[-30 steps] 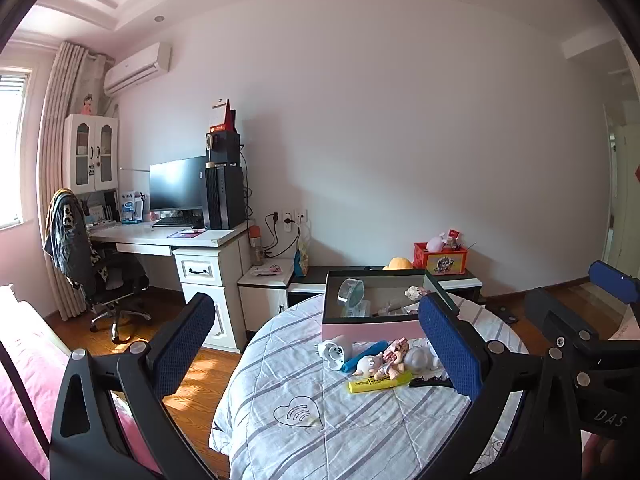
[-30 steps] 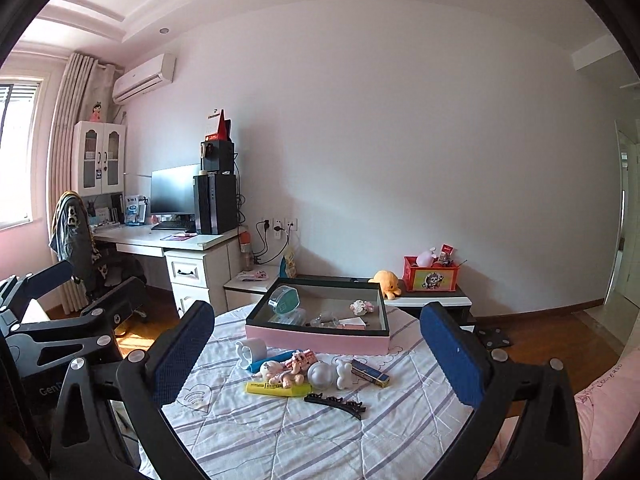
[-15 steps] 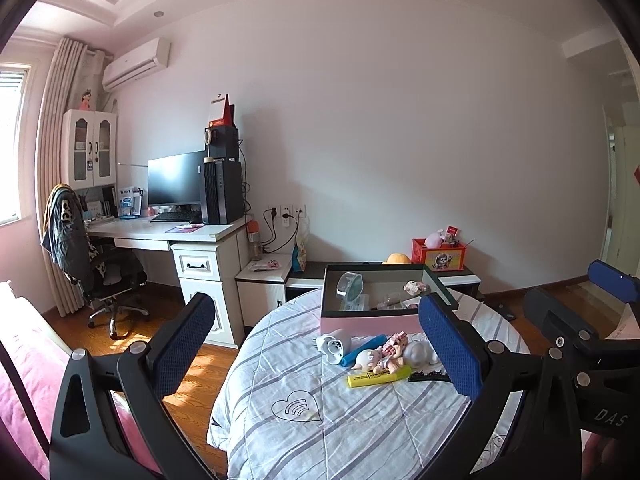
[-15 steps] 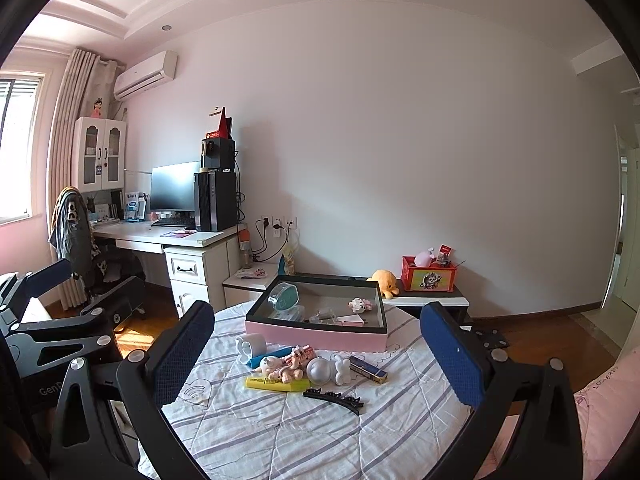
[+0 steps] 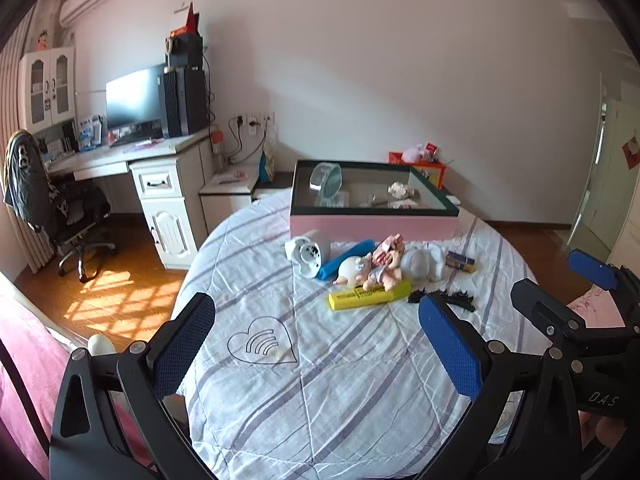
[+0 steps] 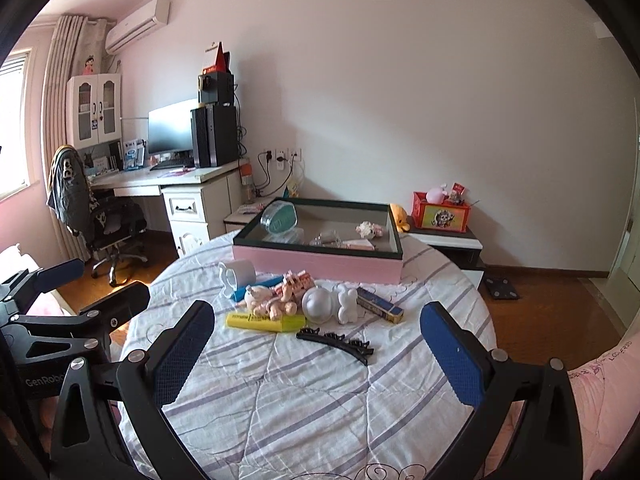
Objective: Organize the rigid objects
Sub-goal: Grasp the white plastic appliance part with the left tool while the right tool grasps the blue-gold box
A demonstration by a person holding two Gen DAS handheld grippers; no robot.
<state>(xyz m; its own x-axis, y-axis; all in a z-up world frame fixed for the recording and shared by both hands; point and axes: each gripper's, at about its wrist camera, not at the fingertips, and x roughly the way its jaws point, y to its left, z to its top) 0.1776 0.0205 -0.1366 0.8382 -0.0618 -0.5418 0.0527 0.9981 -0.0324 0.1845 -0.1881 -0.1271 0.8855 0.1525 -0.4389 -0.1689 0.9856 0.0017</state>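
Both tongs, left tongs [image 5: 316,344] and right tongs [image 6: 316,350], gape wide, nothing held, hovering short of the clutter on the round cloth-covered counter [image 6: 320,408]. Loose pile sits mid-counter, just before the pink box [image 6: 320,264]: yellow highlighter [image 6: 264,322], black hair clip [image 6: 336,344], white figurine [image 6: 334,304], pink doll [image 6: 276,300], white mug [image 6: 238,274] on its side, small dark carton [image 6: 380,304]. Judgement: all light, stiff; highlighter easiest, pinch across its flat sides; clip thin, may slip; figurine rounded, possibly brittle, take at the waist. Box already holds a teal-lidded clear tub [image 6: 280,218], a small pink-white toy [image 6: 370,229], some clear bits; plenty of floor bare.
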